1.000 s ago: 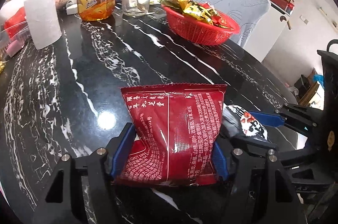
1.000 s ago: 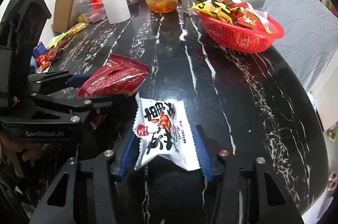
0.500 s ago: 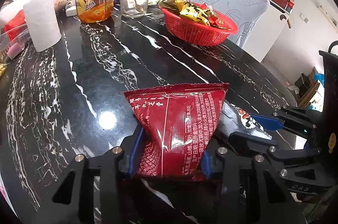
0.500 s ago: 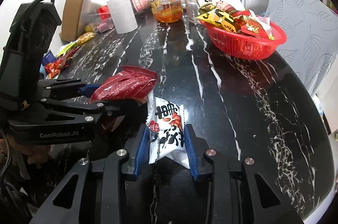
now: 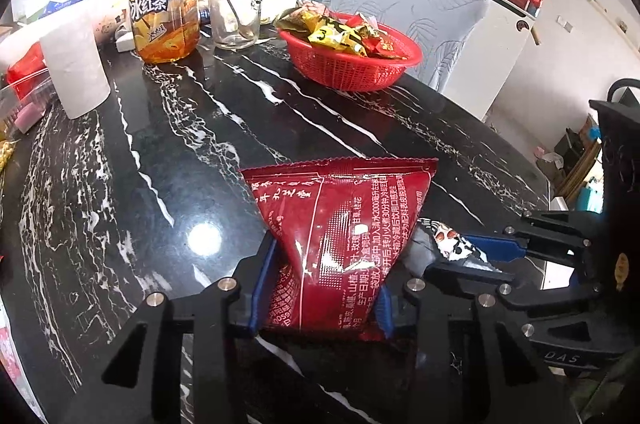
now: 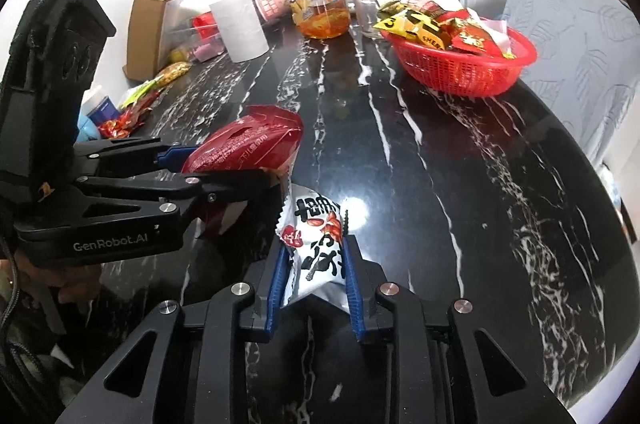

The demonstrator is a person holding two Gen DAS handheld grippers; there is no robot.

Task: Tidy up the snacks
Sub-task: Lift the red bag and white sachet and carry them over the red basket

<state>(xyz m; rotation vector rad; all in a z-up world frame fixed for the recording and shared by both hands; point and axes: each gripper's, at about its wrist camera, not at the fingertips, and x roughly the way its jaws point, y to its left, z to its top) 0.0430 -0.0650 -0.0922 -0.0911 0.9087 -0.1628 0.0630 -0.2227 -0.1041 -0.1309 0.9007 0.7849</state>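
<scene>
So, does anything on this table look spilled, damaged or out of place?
Nothing spilled or torn. The red packet and white packet are pinched narrow between gripper pads. Loose snacks lie at the table's far edge, outside the red basket.

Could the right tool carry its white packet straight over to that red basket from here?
Probably yes: the right tool grips the white packet, and bare table lies between it and the red basket.
</scene>
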